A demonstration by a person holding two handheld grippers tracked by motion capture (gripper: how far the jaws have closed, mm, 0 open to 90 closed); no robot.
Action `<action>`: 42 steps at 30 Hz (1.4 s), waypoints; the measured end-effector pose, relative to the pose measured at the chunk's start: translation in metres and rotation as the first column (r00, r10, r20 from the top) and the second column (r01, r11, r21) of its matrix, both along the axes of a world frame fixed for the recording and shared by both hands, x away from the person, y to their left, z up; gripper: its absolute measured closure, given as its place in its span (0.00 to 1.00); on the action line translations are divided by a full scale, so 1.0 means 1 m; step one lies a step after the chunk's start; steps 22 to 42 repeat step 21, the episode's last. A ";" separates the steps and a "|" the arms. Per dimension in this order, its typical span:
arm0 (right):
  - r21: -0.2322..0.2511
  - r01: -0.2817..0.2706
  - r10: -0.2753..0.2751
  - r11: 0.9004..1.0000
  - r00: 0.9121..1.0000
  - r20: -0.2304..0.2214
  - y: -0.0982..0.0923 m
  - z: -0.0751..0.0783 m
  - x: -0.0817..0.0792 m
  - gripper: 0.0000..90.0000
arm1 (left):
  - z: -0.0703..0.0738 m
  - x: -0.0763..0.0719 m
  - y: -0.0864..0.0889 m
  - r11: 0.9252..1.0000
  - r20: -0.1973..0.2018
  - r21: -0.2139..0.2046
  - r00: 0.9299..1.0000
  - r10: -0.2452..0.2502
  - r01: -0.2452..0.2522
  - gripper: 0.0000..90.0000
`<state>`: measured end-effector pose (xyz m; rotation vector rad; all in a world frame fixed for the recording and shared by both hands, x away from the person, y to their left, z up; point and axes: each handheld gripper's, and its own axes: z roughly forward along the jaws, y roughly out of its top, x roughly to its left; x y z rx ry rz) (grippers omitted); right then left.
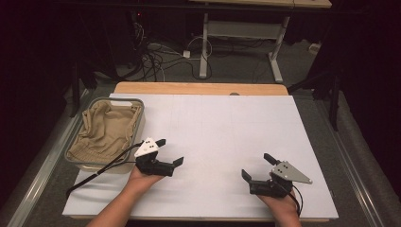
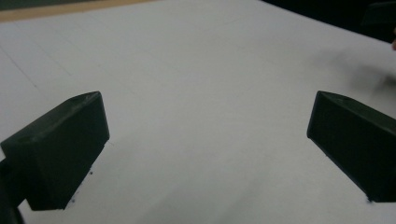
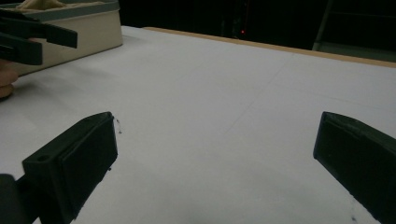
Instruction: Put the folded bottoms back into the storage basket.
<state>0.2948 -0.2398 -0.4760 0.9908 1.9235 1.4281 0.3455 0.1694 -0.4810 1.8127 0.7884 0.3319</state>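
A basket [image 1: 137, 106] holding a cloth [image 1: 105, 130] sits at the left edge of the worktop [image 1: 227, 127]; the left claw [image 1: 169, 152] lies just beside it, the right claw [image 1: 257, 166] well apart.

Nothing readable meets my cameras here: no label, brand, number or sign. The white sheet [image 1: 227, 137] over the table carries only faint ruled lines, without writing. The tub [image 1: 138, 105] holding tan cloth at my left shows a plain rim and wall. The grey plates on my left gripper [image 1: 170, 151] and my right gripper [image 1: 256, 166] show small dots, too tiny to tell whether any are characters.
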 end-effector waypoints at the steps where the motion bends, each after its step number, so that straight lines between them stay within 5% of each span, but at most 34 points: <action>1: 0.001 0.005 -0.005 1.000 1.000 0.006 -0.001 0.000 -0.003 0.01 | 0.000 -0.003 0.001 1.000 0.015 -0.001 1.000 0.003 -0.003 0.00; 4: 0.002 0.011 -0.011 1.000 1.000 0.013 -0.002 0.000 -0.006 0.01 | 0.000 -0.014 0.006 1.000 0.068 -0.017 0.998 0.016 -0.015 0.00; 7: 0.012 0.023 -0.023 1.000 0.999 0.026 -0.003 0.001 -0.011 0.01 | -0.002 -0.025 0.016 0.996 0.123 -0.082 0.991 0.050 -0.040 0.00; 10: 0.019 0.030 -0.031 0.999 0.999 0.042 -0.002 0.001 -0.014 0.01 | -0.005 -0.019 0.015 0.996 0.071 -0.084 0.997 0.018 -0.012 0.00; 17: 0.012 0.036 -0.037 0.999 0.998 0.055 0.001 0.000 -0.017 0.01 | -0.006 -0.016 0.014 0.996 0.057 -0.087 0.998 -0.008 0.013 0.00; 42: 0.011 0.039 -0.040 0.999 0.997 0.063 0.001 0.002 -0.020 0.01 | -0.006 -0.017 0.012 0.997 0.062 -0.074 0.998 -0.017 0.021 0.00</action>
